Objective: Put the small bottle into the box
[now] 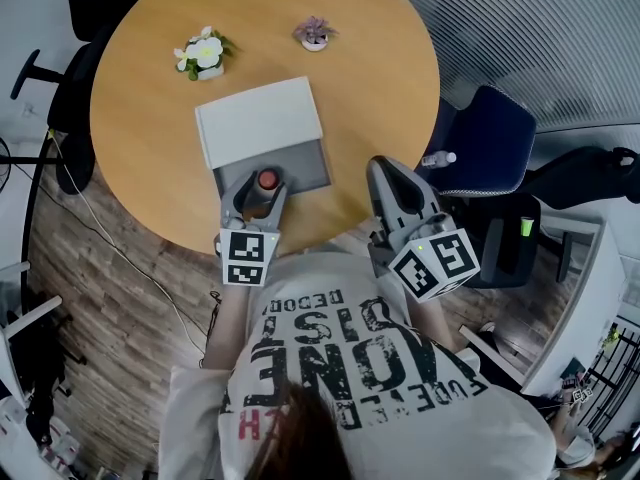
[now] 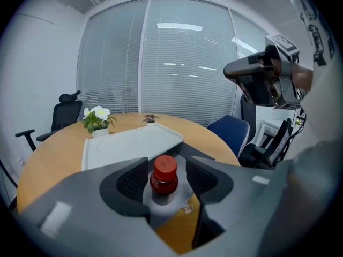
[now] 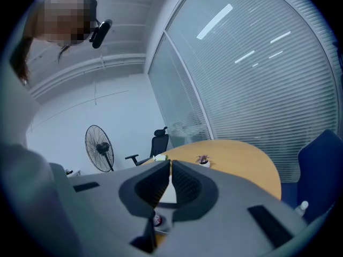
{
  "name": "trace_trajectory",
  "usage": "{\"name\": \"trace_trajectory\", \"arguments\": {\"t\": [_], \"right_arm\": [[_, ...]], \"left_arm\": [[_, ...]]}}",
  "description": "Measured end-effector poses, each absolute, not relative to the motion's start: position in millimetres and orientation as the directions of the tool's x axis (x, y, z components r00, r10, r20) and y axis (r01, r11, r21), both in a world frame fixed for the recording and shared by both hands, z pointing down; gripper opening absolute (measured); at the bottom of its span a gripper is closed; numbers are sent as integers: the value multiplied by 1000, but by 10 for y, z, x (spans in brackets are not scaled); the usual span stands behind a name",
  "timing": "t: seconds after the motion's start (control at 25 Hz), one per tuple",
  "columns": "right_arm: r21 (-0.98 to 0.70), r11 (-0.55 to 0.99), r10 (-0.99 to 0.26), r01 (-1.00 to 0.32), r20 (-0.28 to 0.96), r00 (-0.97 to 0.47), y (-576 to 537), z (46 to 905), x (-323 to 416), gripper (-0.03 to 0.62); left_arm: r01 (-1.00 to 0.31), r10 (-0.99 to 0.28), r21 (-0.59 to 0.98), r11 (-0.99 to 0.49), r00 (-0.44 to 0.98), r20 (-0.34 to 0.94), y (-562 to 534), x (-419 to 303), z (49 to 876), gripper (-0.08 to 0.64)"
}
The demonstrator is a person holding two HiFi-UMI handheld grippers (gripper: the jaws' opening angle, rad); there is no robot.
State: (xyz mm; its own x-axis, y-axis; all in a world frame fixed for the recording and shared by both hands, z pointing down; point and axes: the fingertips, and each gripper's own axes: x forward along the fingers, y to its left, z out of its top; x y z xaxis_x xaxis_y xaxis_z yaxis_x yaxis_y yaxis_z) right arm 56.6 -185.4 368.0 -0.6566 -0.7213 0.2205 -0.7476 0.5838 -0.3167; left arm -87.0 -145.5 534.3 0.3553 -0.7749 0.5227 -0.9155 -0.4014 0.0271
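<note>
The small bottle (image 1: 267,180), dark with a red cap, stands upright on the grey floor of the open box (image 1: 308,164), close to its near edge. The box's white lid (image 1: 258,118) lies just behind it. My left gripper (image 1: 259,188) is open around the bottle (image 2: 164,176), with a gap showing between each pad (image 2: 133,180) and the glass. To the right, my right gripper (image 1: 392,173) hovers at the table's near edge, shut and empty. In the right gripper view its pads (image 3: 154,183) meet at the tips.
A round wooden table (image 1: 380,78) carries a pot of white flowers (image 1: 203,55) and a small purple plant (image 1: 314,34) at the far side. A blue chair (image 1: 487,133) with a water bottle (image 1: 438,159) stands right, a black chair (image 1: 72,118) left.
</note>
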Motion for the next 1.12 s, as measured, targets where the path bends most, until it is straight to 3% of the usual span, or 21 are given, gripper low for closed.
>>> {"name": "trace_trajectory", "arguments": {"t": [0.4,0.76,1.12], "right_arm": [[-315,596,-717,-739,207,-666,-1856,3660,500,18],[-310,599,-715,-738,206,-668,-1838,3638,455,18],[-306,603,-716,-737,199,-669,-1834,3618,429,18]], "left_arm": [[-936,-818,20,-352,318,480,-1511,-1005,5183,206],[-941,-851,-23,-337,294,436,-1534,-1079,4995,57],[-940,-863,-42,-339,293,412,-1544,-1084,4890,11]]}}
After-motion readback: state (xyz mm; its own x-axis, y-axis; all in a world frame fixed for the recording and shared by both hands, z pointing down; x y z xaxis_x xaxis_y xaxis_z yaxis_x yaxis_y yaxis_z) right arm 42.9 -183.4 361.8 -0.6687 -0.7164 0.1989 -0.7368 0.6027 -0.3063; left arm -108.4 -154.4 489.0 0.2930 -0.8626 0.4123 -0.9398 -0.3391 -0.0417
